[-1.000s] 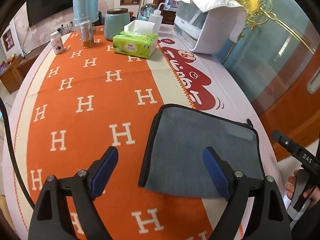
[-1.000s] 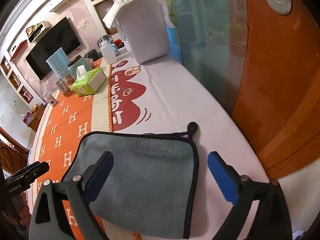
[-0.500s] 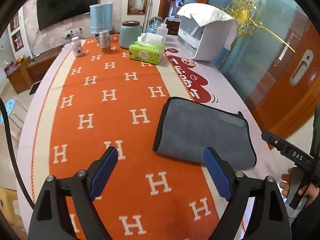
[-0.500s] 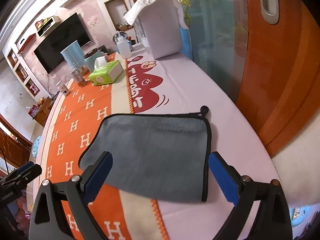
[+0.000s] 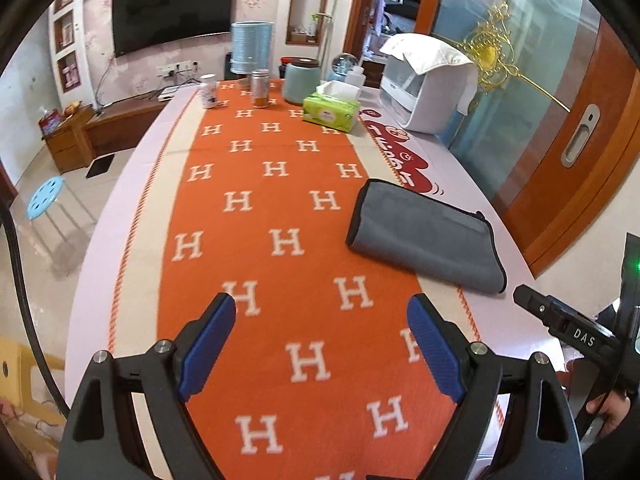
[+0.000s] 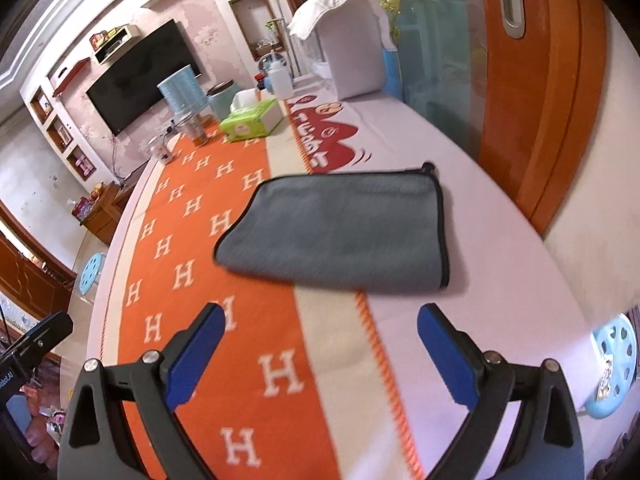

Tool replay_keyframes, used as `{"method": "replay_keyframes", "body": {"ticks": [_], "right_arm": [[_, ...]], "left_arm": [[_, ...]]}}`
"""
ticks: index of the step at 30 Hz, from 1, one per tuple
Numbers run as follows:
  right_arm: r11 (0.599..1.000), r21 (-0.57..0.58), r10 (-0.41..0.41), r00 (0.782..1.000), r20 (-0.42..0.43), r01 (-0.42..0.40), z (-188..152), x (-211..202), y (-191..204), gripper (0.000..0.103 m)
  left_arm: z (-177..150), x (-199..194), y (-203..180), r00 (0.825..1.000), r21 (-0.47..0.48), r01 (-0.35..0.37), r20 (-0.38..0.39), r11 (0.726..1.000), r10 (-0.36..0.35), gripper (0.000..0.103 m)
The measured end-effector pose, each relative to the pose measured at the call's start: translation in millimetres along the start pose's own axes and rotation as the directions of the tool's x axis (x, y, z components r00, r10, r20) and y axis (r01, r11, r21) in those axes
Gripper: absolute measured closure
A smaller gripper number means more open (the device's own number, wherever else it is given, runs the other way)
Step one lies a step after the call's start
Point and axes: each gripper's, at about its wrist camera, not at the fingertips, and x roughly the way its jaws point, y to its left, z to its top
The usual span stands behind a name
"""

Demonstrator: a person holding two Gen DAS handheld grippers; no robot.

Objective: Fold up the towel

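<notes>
A grey towel [image 5: 424, 236] with black edging lies folded flat on the table, half on the orange cloth with white H marks and half on the pale border. It also shows in the right wrist view [image 6: 344, 232]. My left gripper [image 5: 322, 340] is open and empty, held above the orange cloth, well short of the towel and to its left. My right gripper [image 6: 320, 348] is open and empty, above the table's near edge, short of the towel. The right gripper's body [image 5: 572, 332] shows at the right edge of the left wrist view.
At the table's far end stand a green tissue box [image 5: 331, 111], a teal canister [image 5: 301, 83], a jar [image 5: 260, 89], a white bottle [image 5: 208, 90] and a white appliance under a cloth [image 5: 428, 88]. An orange door [image 5: 580, 140] is on the right. Blue stools [image 6: 614, 364] stand on the floor.
Both grippers have pulled back and up from the towel, which now lies farther ahead and alone. Both stayed open.
</notes>
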Motion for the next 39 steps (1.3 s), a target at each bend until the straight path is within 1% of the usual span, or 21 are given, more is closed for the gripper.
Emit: {"method": "replay_keyframes", "body": {"ticks": [6,10,14,16,18,21,22,25,29,32,34,36,37,39], "right_arm": [[0.998,-0.042,0.049,0.998,-0.034,-0.051,-35,-21,28,0.006],[0.994,-0.083,0.071,0.995,-0.063,-0.076,-54,-35,46,0.006],[0.992,-0.104,0.068,0.994,-0.089,-0.077,-66,-47,60,0.005],[0.990,-0.110,0.075,0.992,-0.097,-0.086,-68,-52,64,0.005],[0.989,-0.119,0.078,0.991,-0.109,-0.091,-71,-56,68,0.002],[0.983,-0.143,0.092,0.986,-0.140,-0.112,-74,-62,75,0.002],[0.980,-0.155,0.104,0.982,-0.157,-0.128,-74,-64,79,0.002],[0.968,-0.197,0.116,0.975,-0.188,-0.153,-74,-69,86,0.000],[0.956,-0.242,0.115,0.972,-0.204,-0.164,-73,-82,89,0.000],[0.951,-0.251,0.126,0.968,-0.218,-0.180,-71,-93,86,0.000],[0.948,-0.252,0.141,0.967,-0.214,-0.194,-68,-103,84,0.000],[0.946,-0.271,0.128,0.973,-0.192,-0.178,-66,-112,83,0.000],[0.945,-0.278,0.125,0.976,-0.181,-0.172,-67,-118,83,0.000],[0.947,-0.279,0.116,0.978,-0.175,-0.162,-68,-124,82,0.000]], "left_arm": [[-28,-29,24,0.999,-0.033,-0.048,-0.015,0.998,0.048,0.016],[-38,-45,34,0.997,-0.050,-0.081,-0.021,0.995,0.080,0.016],[-47,-60,36,0.998,-0.065,-0.058,-0.027,0.996,0.056,0.016],[-51,-65,36,0.998,-0.079,-0.053,-0.024,0.995,0.051,0.016],[-53,-70,33,0.998,-0.092,-0.059,-0.020,0.994,0.057,0.016],[-56,-76,27,0.998,-0.111,-0.059,-0.020,0.992,0.057,0.009],[-57,-77,24,0.998,-0.119,-0.059,-0.022,0.991,0.056,0.008],[-60,-80,17,0.997,-0.143,-0.076,-0.040,0.987,0.071,0.008],[-64,-84,4,0.994,-0.155,-0.101,-0.059,0.983,0.093,0.008],[-67,-92,-7,0.993,-0.166,-0.109,-0.061,0.980,0.100,0.008],[-69,-98,-13,0.993,-0.168,-0.117,-0.054,0.979,0.109,0.007],[-70,-105,-19,0.990,-0.161,-0.137,-0.041,0.977,0.132,0.006],[-71,-108,-21,0.990,-0.156,-0.144,-0.034,0.977,0.140,0.004],[-72,-111,-24,0.988,-0.151,-0.152,-0.031,0.977,0.149,0.003]]}}
